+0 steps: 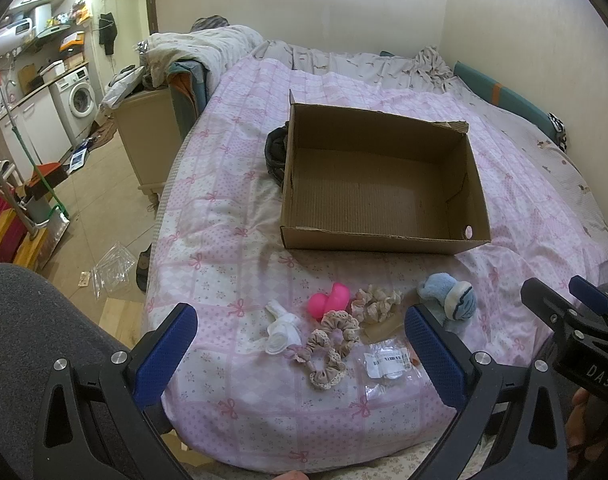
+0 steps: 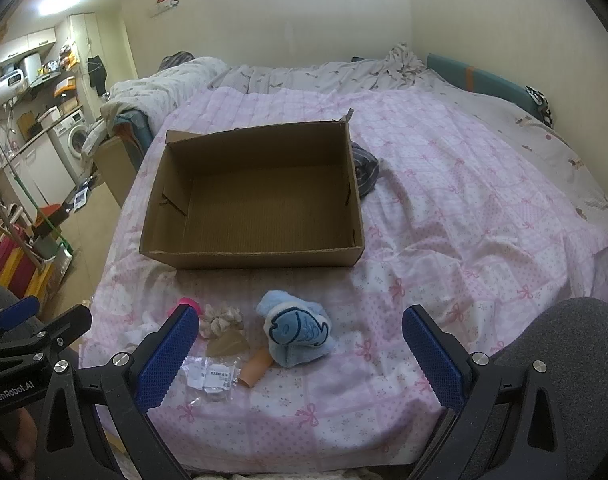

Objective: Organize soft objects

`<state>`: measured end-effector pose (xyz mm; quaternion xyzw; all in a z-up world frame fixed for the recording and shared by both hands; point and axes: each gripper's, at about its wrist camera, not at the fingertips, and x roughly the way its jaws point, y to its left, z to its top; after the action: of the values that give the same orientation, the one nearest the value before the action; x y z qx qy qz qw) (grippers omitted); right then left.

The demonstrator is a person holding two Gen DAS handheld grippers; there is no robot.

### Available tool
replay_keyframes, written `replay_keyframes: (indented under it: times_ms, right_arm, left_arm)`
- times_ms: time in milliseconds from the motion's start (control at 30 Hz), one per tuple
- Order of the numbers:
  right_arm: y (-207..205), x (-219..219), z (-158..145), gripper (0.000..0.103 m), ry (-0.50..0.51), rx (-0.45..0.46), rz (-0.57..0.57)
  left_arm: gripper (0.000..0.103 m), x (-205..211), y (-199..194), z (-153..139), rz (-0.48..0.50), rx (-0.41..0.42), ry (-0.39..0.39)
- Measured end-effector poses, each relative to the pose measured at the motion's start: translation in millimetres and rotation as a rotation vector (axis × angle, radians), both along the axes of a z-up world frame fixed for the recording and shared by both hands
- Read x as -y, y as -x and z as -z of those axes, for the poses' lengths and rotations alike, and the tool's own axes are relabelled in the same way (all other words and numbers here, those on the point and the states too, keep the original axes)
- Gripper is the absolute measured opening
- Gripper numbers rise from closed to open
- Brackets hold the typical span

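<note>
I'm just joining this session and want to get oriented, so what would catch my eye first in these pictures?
The big open cardboard box, empty, sits mid-bed on the pink patterned quilt. In front of it lies a small cluster of soft things: a blue fish plush, a bright pink toy and frilly scrunchies. Both grippers, left and right, hang open at the bed's near edge, holding nothing.

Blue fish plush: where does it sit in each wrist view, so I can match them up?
Left wrist: blue fish plush lies lower right, just past the right fingertip, right of the beige scrunchies.
Right wrist: blue fish plush lies lower centre, between the open fingers.
Shared landmark: the empty cardboard box sits on the bed beyond it in both.
</note>
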<state>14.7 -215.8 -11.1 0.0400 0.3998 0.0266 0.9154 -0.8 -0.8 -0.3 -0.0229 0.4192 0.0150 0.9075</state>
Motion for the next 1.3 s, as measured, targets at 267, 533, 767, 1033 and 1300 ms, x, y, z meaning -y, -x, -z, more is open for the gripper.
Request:
replay_keyframes:
  times_ms: [267,533,767,1033,1300]
  right_arm:
    - [0,0,0,0.103,0.002,0.0,-0.003]
    - [-5,5,0,0.103,-0.034,-0.016,-0.01]
    - [-26,14,-14,0.103,-0.082,-0.042,0.001]
    - [-61,12,-14,0.103,-0.076,-0.111,-0.073]
    - [-95,14,16,0.103,-0.126,-0.275,-0.129]
  left_arm:
    - [0.103,-3,2,-2,0.004,0.0,-0.005]
    - [0.103,4,-11,-15,0.039,-0.024,-0.008]
    - [0.103,1,-34,-16,0.023,-0.072,0.003]
    - [0.103,-11,-74,-6,0.004,-0.175,-0.021]
    - [0.093,-60,-114,30,-0.124,-0.326,0.091]
